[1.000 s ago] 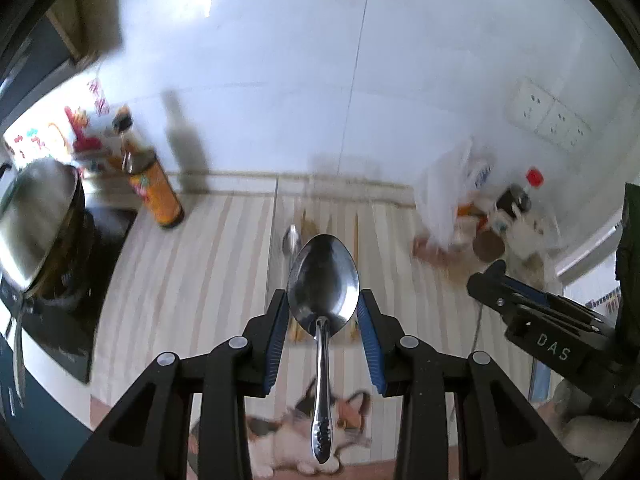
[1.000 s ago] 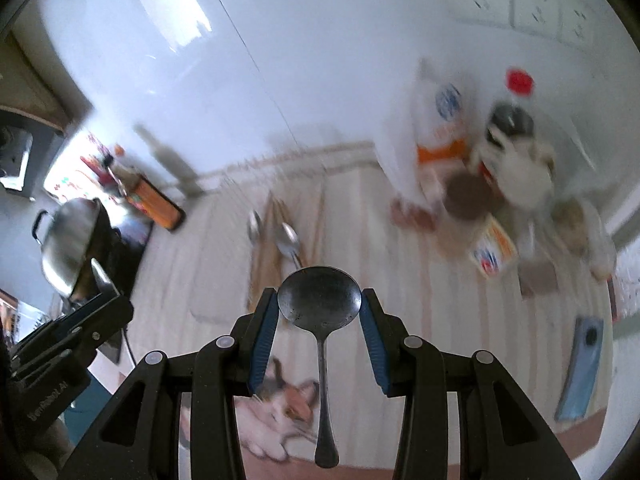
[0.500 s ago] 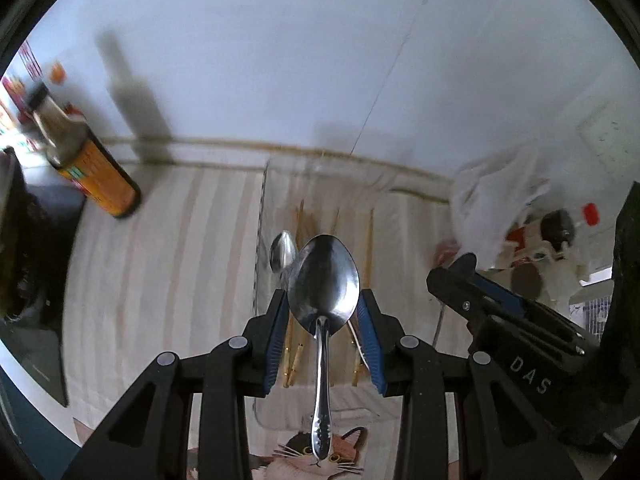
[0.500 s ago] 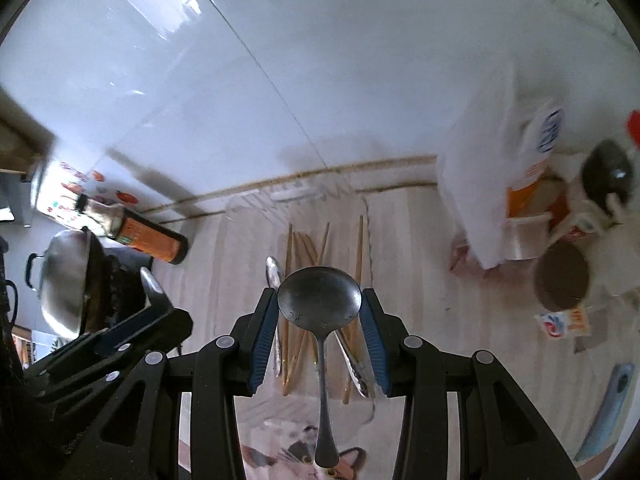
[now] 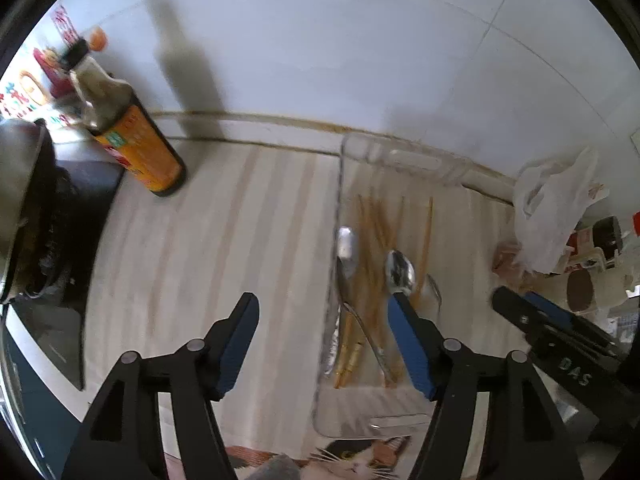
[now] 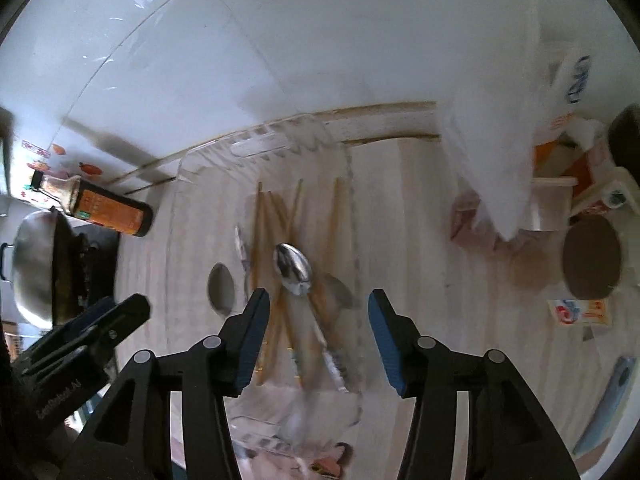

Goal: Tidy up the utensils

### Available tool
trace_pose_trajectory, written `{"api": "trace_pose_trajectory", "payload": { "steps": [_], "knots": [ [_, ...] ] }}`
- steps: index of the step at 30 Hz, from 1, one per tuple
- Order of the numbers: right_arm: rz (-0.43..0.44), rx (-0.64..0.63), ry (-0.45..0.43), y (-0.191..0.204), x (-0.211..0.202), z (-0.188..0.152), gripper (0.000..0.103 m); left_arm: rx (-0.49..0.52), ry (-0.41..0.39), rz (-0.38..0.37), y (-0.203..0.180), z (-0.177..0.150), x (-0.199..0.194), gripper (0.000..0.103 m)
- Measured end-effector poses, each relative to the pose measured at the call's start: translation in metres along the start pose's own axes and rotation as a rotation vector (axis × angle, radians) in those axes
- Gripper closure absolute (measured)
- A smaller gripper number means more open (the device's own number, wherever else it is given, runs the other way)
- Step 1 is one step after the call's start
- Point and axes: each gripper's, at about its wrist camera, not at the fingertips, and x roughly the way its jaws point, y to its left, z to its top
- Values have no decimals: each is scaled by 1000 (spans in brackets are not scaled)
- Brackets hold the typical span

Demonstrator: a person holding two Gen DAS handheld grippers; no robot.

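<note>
A clear plastic tray (image 5: pixel 344 152) (image 6: pixel 256 146) lies on the striped counter and holds several wooden chopsticks (image 5: pixel 372 216) (image 6: pixel 262 216) and metal spoons (image 5: pixel 400 270) (image 6: pixel 292 266). Another spoon (image 5: pixel 346 248) lies along the tray's left side, and a blurred spoon bowl (image 6: pixel 221 288) shows left of the chopsticks in the right wrist view. My left gripper (image 5: pixel 322 302) is open and empty above the tray's left edge. My right gripper (image 6: pixel 318 298) is open and empty above the tray. Each gripper shows in the other's view (image 5: pixel 560 340) (image 6: pixel 72 344).
A soy sauce bottle (image 5: pixel 132 136) (image 6: pixel 104 208) stands at the back left next to a stove with a steel pot (image 6: pixel 36 264). A white plastic bag (image 5: pixel 552 208) (image 6: pixel 504 152), cups and packets crowd the right. A cat-print mat (image 5: pixel 360 460) lies before the tray.
Both grippers have opened and let go of their spoons, which now lie in the tray. Both views have moved closer over the tray.
</note>
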Motion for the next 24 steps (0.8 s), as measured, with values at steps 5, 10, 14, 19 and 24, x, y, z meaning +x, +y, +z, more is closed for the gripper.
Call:
{"api": "trace_pose_trajectory", "payload": {
  "steps": [5,10,14,19,24],
  "knots": [
    [-106,-58,-76,5,-17,-20,19,30,-113,79,5,-19,-16,6],
    [-226,-116,-126,10,-22,-55,4,81,-166,149,2,-44,-20,0],
    [-287,-130,-156,11,-28,-78,2,110,-181,161,1,-61,-20,0],
    [-318,-120,-174,7,-37,-96,0,115,-184,150,2,-77,-24,0],
    [-330,-103,-217,8,-58,-117,0,122,-221,130,5,-94,-46,0]
  ]
}}
